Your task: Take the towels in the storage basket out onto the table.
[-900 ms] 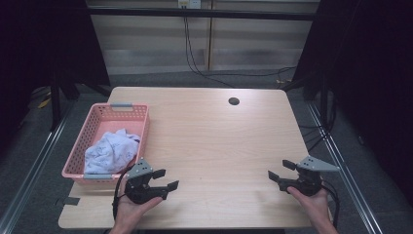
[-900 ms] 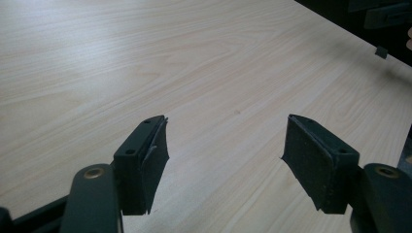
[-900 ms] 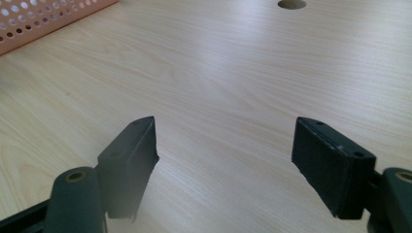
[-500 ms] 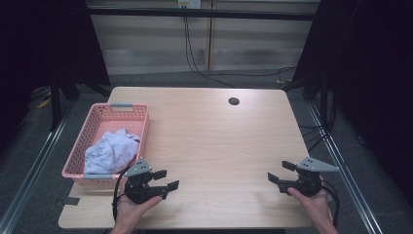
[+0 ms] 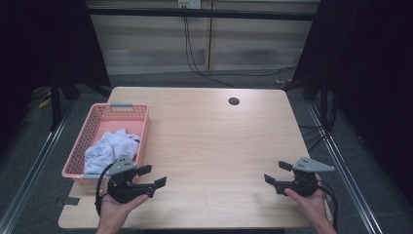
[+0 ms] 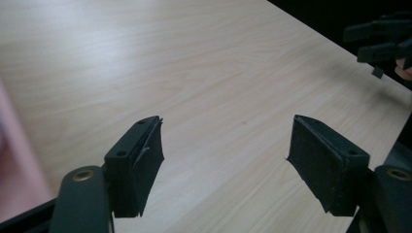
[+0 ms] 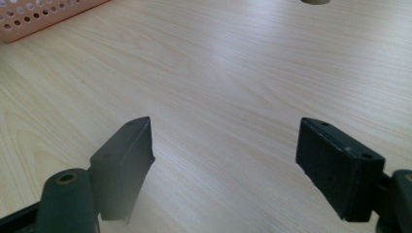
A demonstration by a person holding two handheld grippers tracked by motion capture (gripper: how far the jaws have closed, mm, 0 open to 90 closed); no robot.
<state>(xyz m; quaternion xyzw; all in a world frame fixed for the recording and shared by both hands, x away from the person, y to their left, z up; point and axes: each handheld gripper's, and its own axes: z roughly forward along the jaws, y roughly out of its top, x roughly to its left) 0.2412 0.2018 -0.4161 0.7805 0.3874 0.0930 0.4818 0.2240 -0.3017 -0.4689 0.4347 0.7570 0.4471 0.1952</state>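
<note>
Change since earlier: left gripper [image 5: 146,176] has barely shifted, its jaws a touch nearer the table's front edge than 0.9 s ago; basket, cloth and right gripper lie as they did.

Landmark: pink basket [image 5: 142,125], on the left side of the wooden table [image 5: 214,141].

Cloth: pale crumpled cloth [image 5: 108,148] lies inside the basket, bunched toward its near end, not touched by either gripper.

Left gripper: just beside the basket's near right corner, held in the left hand [image 5: 114,207]; it points away from the basket, across the bare table. In the left gripper view its jaws stand wide apart with only wood grain between them, holding nothing.

Table hole: small dark round hole [image 5: 234,101] well to the right of the basket, near the far edge.

Right gripper: right gripper [image 5: 278,174] sits well apart from the basket, near the table's front right, in the right hand [image 5: 311,202]. In the right gripper view its jaws are spread wide and bare, aimed across the table at the basket's corner [image 7: 43,14].

Step in hand: by my reading, a waiting pose before the cloth is taken up; nothing is gripped yet.

Next move calls for: the left gripper would likely need to turn back toward the basket, rise over its rim and come down on a raised fold of cloth before closing.
</note>
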